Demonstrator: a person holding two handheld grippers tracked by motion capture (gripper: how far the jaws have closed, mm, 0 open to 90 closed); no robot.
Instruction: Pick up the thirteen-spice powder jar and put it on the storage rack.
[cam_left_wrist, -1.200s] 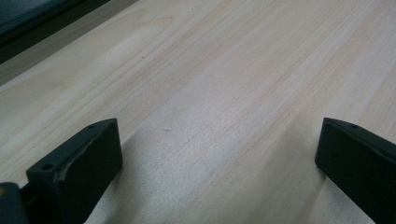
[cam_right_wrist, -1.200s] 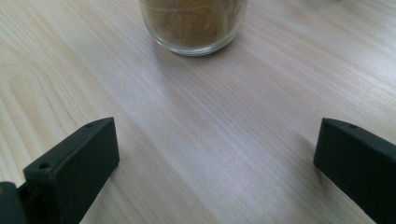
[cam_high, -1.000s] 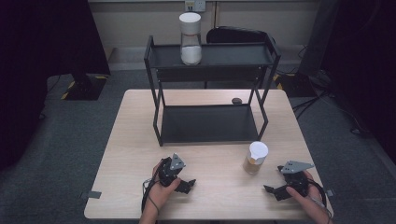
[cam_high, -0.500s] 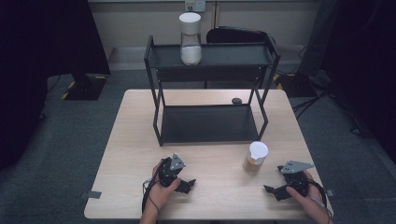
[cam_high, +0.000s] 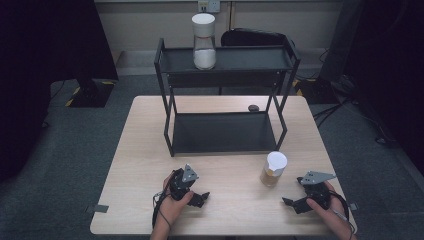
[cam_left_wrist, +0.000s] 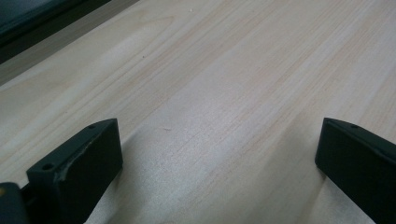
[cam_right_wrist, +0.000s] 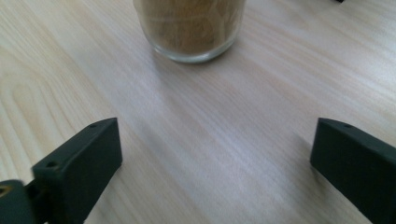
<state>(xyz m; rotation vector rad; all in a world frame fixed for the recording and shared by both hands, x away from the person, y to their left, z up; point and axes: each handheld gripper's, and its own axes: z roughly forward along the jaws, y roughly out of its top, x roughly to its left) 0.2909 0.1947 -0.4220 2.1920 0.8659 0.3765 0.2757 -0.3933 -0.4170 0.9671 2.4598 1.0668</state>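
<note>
The right gripper (cam_high: 290, 202) rests low on the table (cam_high: 140, 165) at the near right corner, held in the person's right hand (cam_high: 327, 207). In the right gripper view its two black jaws stand wide apart with only bare wood between them; they have just been closing a little, with nothing between them. A jar (cam_right_wrist: 190, 28) stands straight ahead of them, a short way off and untouched. It is clear glass with a tan filling. In the high view the jar (cam_high: 273, 169) has a white lid and stands upright just left of the right gripper, near the front right leg of the rack (cam_high: 222, 132).

The left gripper (cam_high: 200, 197) lies at the near edge left of centre, held in the left hand (cam_high: 172, 205). In the left gripper view its jaws are spread wide over bare wood and grip nothing; the dark edge of the rack shows at the top left corner.

The rack is black, with two shelves, and stands mid-table. On its top shelf stands a taller jar (cam_high: 204, 42), white-lidded and holding something white. A small dark object (cam_high: 253, 107) lies on the table behind the rack, too small to identify.
</note>
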